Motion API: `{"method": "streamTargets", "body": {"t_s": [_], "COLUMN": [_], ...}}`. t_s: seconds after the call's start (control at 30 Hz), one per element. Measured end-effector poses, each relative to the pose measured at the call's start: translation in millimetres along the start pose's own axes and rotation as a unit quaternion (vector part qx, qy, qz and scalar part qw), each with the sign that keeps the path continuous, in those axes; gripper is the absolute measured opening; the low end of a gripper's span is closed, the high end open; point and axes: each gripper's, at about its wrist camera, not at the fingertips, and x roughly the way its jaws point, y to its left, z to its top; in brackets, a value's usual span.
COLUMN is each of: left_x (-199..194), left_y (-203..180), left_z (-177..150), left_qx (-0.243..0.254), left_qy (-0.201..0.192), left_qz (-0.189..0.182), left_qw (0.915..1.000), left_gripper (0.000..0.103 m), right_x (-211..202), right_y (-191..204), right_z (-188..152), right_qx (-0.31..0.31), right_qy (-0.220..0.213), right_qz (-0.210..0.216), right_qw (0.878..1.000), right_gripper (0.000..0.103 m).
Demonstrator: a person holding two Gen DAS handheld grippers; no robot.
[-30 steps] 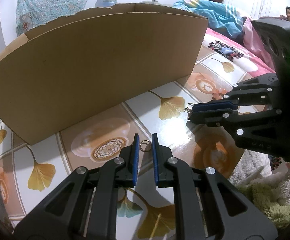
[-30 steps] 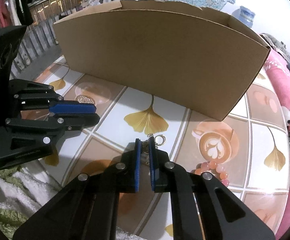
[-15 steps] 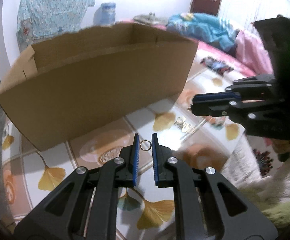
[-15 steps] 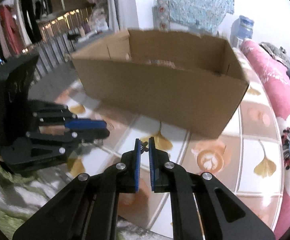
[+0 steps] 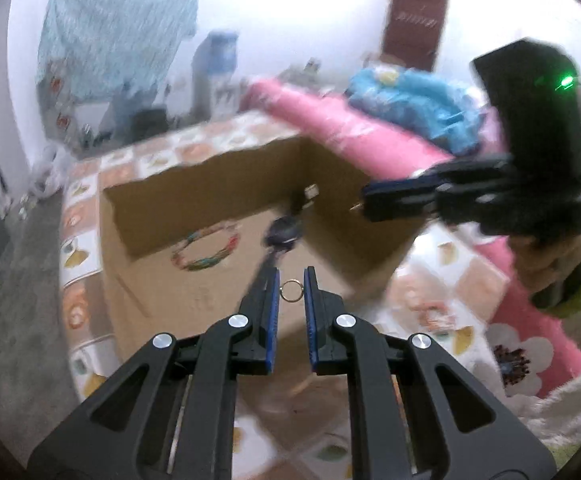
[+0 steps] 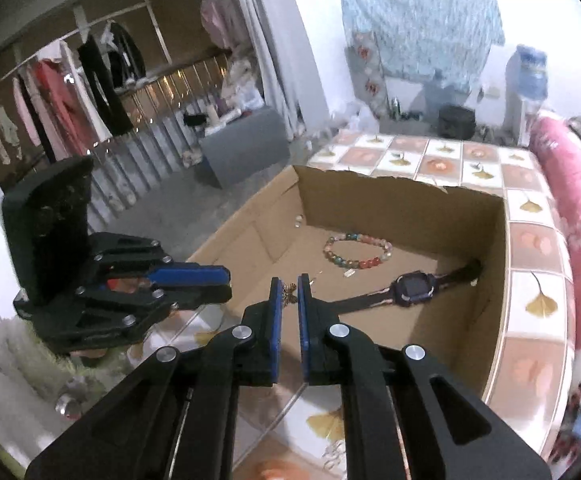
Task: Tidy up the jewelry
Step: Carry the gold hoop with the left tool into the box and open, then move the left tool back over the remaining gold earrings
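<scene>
The left hand-held gripper (image 5: 291, 282) pinches a small gold ring (image 5: 291, 291) between its blue pads, above the near wall of the open cardboard box (image 6: 486, 264). The right hand-held gripper (image 6: 289, 290) is clamped on a small butterfly charm (image 6: 289, 293) at its fingertips, also over the box's near edge. Inside, on the box floor, a beaded bracelet (image 6: 357, 249) lies towards the far wall; a dark watch (image 6: 413, 289) lies near the right wall. The box stands on the tiled bench (image 6: 534, 300).
</scene>
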Motion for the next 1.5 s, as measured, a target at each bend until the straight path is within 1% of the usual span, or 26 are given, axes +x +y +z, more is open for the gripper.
{"method": "streamTargets", "body": {"t_s": [0.03,0.07,0.1,0.13,0.17,0.23,0.33,0.4,0.53,0.67,0.8,0.9,1.0,1.07,1.1,1.17,1.23,1.3,1.33,1.37,1.43,1.5], "left_x": [10.9,25.7,34.1,46.1,57.1,69.5,82.7,88.0,93.2,92.7,89.7,76.8,48.9,26.4,18.0,-0.6,-18.0,-30.2,-33.6,-37.5,-38.6,-37.4], "left_y": [9.1,21.4,31.8,41.8,51.0,64.7,75.4,78.5,79.5,77.6,78.2,76.2,62.6,47.7,40.4,23.7,8.5,-4.1,-8.0,-13.1,-19.8,-29.2], "left_z": [5.8,11.7,14.1,17.5,19.9,22.2,25.0,27.8,29.5,31.7,36.2,40.5,45.8,45.7,44.7,39.2,28.0,13.5,6.8,-4.2,-22.4,-41.0], "left_qx": [-0.006,-0.018,-0.028,-0.039,-0.047,-0.054,-0.062,-0.059,-0.06,-0.063,-0.067,-0.071,-0.057,-0.039,-0.031,-0.017,-0.012,-0.012,-0.014,-0.019,-0.026,-0.032], "left_qy": [0.022,0.054,0.074,0.098,0.121,0.145,0.171,0.177,0.192,0.193,0.181,0.157,0.108,0.071,0.06,0.037,0.019,0.007,0.004,-0.001,0.0,0.003], "left_qz": [0.006,0.008,0.006,0.007,0.014,0.028,0.029,0.038,0.043,0.039,0.047,0.049,0.046,0.042,0.037,0.027,0.003,-0.021,-0.03,-0.042,-0.061,-0.08], "left_qw": [0.9997,0.9983,0.9969,0.9944,0.9914,0.9875,0.9829,0.9817,0.9786,0.9783,0.9801,0.9838,0.9915,0.9958,0.9971,0.9988,0.9997,0.9997,0.9995,0.9989,0.9978,0.9963], "left_gripper": [0.011,0.011,0.011,0.011,0.011,0.011,0.011,0.011,0.012,0.02,0.021,0.021,0.021,0.021,0.021,0.021,0.021,0.021,0.021,0.021,0.021,0.023], "right_x": [7.6,18.1,28.2,41.7,49.2,69.7,84.6,90.5,89.2,82.2,74.2,60.4,40.6,20.7,9.3,-12.4,-37.2,-56.2,-64.3,-71.5,-83.5,-90.8], "right_y": [-3.8,-12.0,-18.7,-28.6,-33.0,-47.1,-55.8,-58.6,-59.0,-62.2,-67.2,-66.2,-63.1,-58.5,-55.3,-47.9,-38.0,-30.2,-27.0,-24.7,-21.2,-18.9], "right_z": [5.7,12.2,15.5,19.5,20.2,20.5,14.5,12.7,11.9,14.7,20.8,24.6,27.8,28.6,27.9,24.8,16.3,4.7,-2.2,-9.8,-29.6,-52.2], "right_qx": [0.003,0.008,0.014,0.027,0.033,0.049,0.053,0.051,0.049,0.051,0.057,0.055,0.056,0.056,0.055,0.052,0.043,0.038,0.037,0.04,0.05,0.058], "right_qy": [0.013,0.035,0.055,0.083,0.098,0.139,0.169,0.182,0.186,0.177,0.162,0.141,0.112,0.082,0.066,0.037,0.007,-0.015,-0.024,-0.031,-0.041,-0.045], "right_qz": [-0.005,-0.01,-0.011,-0.014,-0.016,-0.023,-0.03,-0.031,-0.033,-0.035,-0.039,-0.043,-0.039,-0.034,-0.029,-0.028,-0.032,-0.036,-0.036,-0.037,-0.038,-0.048], "right_qw": [1.0,0.999,0.998,0.996,0.994,0.989,0.984,0.981,0.981,0.982,0.984,0.987,0.991,0.994,0.996,0.998,0.999,0.999,0.998,0.998,0.997,0.996], "right_gripper": [0.008,0.008,0.008,0.008,0.008,0.008,0.008,0.008,0.009,0.009,0.009,0.009,0.009,0.009,0.009,0.009,0.009,0.011,0.016,0.023,0.028,0.028]}}
